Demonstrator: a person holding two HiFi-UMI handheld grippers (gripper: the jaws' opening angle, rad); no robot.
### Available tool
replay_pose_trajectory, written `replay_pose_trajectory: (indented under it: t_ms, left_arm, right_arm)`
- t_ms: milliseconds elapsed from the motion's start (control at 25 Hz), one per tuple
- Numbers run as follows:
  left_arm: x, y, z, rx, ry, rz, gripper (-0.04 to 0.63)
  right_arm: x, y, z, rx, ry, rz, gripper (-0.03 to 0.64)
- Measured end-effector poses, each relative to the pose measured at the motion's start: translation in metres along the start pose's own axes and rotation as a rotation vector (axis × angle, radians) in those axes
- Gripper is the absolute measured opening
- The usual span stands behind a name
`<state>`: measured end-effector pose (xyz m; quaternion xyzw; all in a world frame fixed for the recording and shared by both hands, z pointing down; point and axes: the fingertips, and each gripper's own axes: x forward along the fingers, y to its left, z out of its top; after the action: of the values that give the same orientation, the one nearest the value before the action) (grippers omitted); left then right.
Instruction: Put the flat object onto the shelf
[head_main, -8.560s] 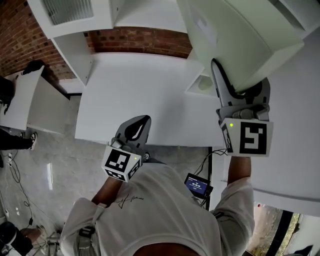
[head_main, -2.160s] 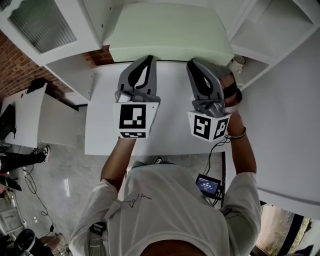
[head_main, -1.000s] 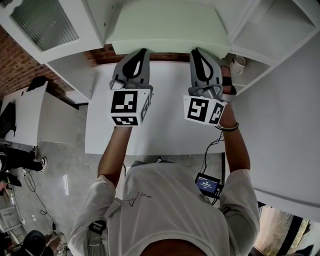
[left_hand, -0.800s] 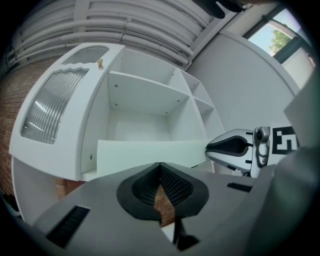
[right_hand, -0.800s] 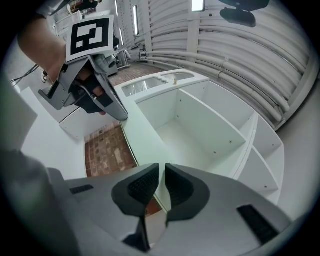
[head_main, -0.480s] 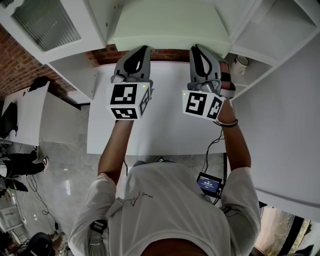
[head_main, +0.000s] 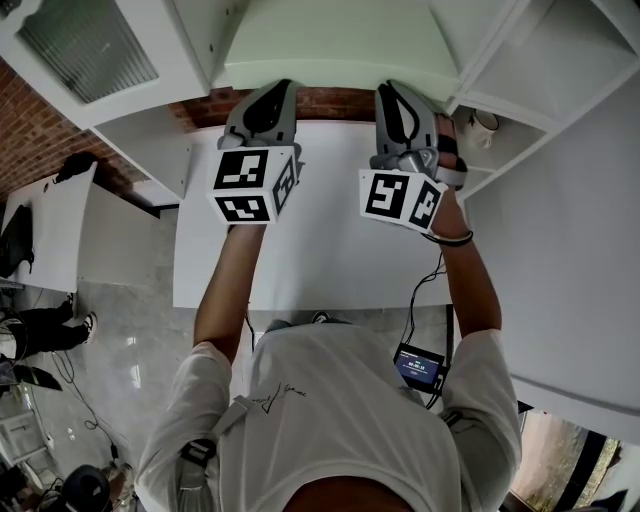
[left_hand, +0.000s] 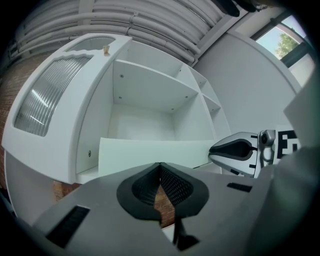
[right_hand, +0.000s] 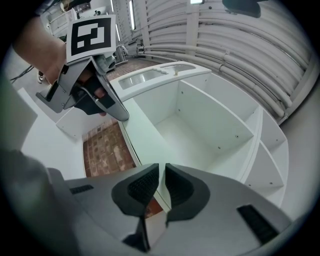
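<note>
A white table (head_main: 330, 260) lies under the left gripper (head_main: 272, 90) and the right gripper (head_main: 392, 90), and a strip of red brick wall (head_main: 340, 102) shows between their tips. Just outside the right gripper sits a small white cup (head_main: 484, 121) (little more than its rim shows). Well behind that gripper, past the table's near edge, is a small device with a lit screen (head_main: 418, 368), a dark cable (head_main: 425, 290) running up from it. Far out beyond the left gripper a second white table (head_main: 50, 225) stands on grey floor (head_main: 120, 330).
</note>
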<state>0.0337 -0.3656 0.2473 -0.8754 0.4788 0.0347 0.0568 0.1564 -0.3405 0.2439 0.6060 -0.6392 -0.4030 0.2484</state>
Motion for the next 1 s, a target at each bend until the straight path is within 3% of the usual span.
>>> replay_pose_trajectory:
  t_ms: [840, 1000]
  left_arm:
    - [0.026, 0.014, -0.005, -0.020, 0.005, 0.023, 0.012]
    - [0.027, 0.013, -0.006, 0.009, 0.018, 0.023, 0.012]
  right_arm:
    - [0.031, 0.001, -0.013, 0.097, 0.026, -0.002, 0.055]
    - [0.031, 0.000, -0.012, 0.127, 0.027, 0.004, 0.055]
